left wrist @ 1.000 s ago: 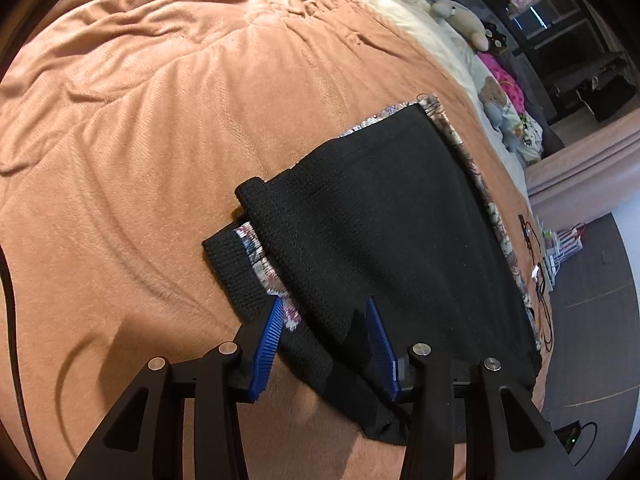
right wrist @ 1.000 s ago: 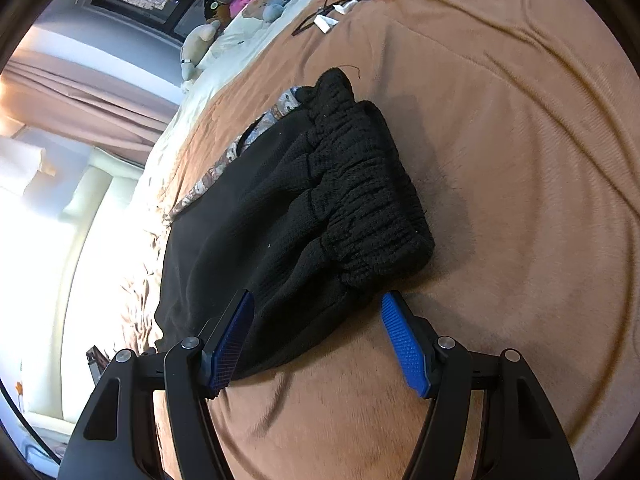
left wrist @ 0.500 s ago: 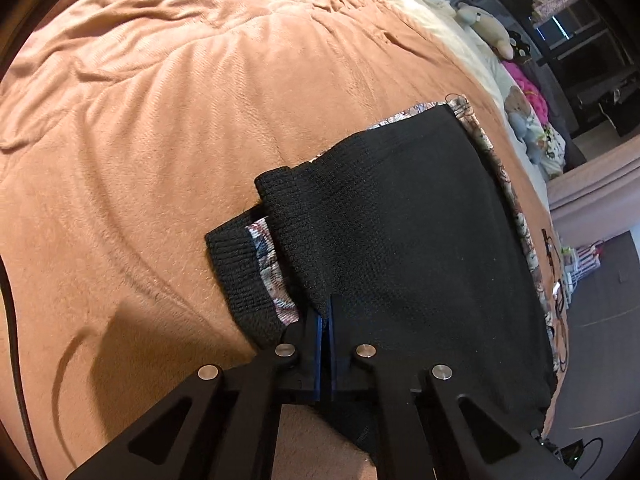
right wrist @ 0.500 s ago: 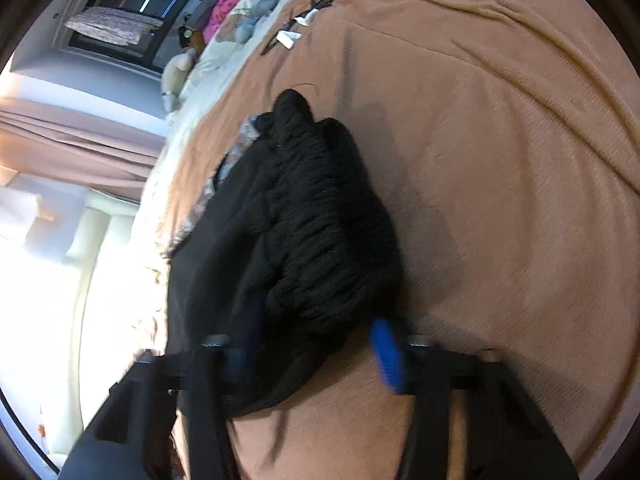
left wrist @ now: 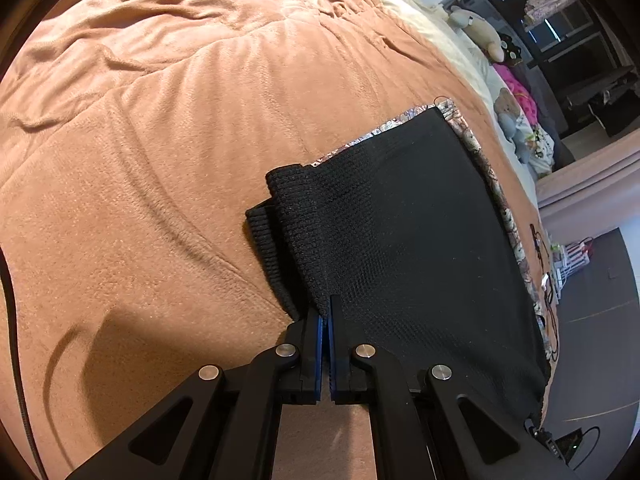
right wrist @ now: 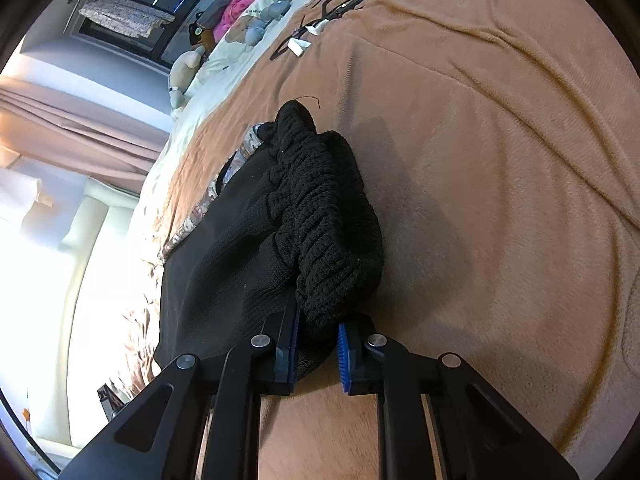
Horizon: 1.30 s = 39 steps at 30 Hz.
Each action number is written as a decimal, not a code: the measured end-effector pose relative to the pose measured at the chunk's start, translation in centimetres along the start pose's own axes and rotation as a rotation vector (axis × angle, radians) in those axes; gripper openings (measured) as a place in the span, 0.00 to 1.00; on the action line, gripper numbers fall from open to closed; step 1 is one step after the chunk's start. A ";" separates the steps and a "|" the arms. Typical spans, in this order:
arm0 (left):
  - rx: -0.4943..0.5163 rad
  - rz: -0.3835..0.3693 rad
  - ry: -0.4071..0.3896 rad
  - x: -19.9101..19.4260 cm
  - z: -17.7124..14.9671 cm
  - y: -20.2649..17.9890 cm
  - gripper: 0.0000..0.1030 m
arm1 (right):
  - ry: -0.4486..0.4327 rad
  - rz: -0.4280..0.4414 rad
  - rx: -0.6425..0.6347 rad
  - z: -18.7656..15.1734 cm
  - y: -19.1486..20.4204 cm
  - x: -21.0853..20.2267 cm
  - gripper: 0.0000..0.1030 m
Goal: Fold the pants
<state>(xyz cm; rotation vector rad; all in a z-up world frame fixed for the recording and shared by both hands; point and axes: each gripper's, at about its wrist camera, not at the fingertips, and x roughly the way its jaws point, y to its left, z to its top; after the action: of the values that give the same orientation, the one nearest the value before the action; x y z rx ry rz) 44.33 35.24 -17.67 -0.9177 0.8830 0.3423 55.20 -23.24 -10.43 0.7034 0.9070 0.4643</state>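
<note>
While both point downward | left gripper, right gripper pinch pants

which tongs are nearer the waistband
Right. The right tongs have just been closing on the waistband; the left tongs pinch the pants' cuff end.

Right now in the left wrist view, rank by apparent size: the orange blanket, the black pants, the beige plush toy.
1. Orange blanket, fills most of the view.
2. Black pants.
3. Beige plush toy, which looks smallest, though it is farthest from the camera.
</note>
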 end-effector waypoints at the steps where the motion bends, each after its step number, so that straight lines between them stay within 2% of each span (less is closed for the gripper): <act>1: -0.003 -0.001 0.002 0.1 0.0 -0.1 0.02 | 0.001 0.000 0.001 0.0 -0.1 0.0 0.11; 6: 0.004 -0.022 -0.002 -0.3 0.6 -0.5 0.03 | 0.007 -0.003 -0.024 0.1 0.0 -0.1 0.12; 8: -0.015 -0.017 0.000 -0.6 1.0 0.0 0.12 | 0.030 0.007 -0.020 0.3 -0.2 -0.1 0.17; 10: -0.035 -0.011 -0.006 -0.9 1.3 0.5 0.30 | 0.047 0.026 -0.010 0.7 -0.2 0.1 0.18; 12: -0.057 -0.018 -0.016 -1.3 1.3 1.3 0.36 | 0.053 0.036 -0.020 0.8 0.0 0.0 0.23; 17: -0.104 -0.056 -0.007 -1.1 1.6 2.3 0.36 | 0.059 0.066 -0.034 0.5 -0.1 0.3 0.45; 24: -0.128 -0.086 -0.008 0.6 2.3 2.3 0.36 | 0.051 0.074 0.000 1.0 -1.1 1.5 0.45; 33: -0.101 -0.095 -0.048 1.4 3.0 2.1 0.34 | 0.027 0.080 0.006 1.0 -1.1 3.1 0.45; 34: -0.095 -0.083 -0.056 1.5 3.0 2.0 0.20 | 0.023 0.079 0.002 1.0 -1.0 3.3 0.44; 35: -0.087 -0.044 -0.067 1.5 3.0 2.0 0.14 | 0.018 0.076 -0.002 1.1 -0.9 3.5 0.36; 37: -0.085 -0.044 -0.080 1.4 2.9 1.9 0.08 | 0.024 0.070 -0.005 1.0 -0.7 3.8 0.24; 39: -0.078 -0.042 -0.096 0.9 2.8 1.7 0.07 | 0.018 0.076 -0.004 1.1 -0.5 3.6 0.18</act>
<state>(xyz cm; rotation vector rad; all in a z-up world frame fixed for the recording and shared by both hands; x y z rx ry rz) 45.25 38.39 -18.52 -0.9824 0.7660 0.3832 58.13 -21.68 -12.31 0.7325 0.8985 0.5410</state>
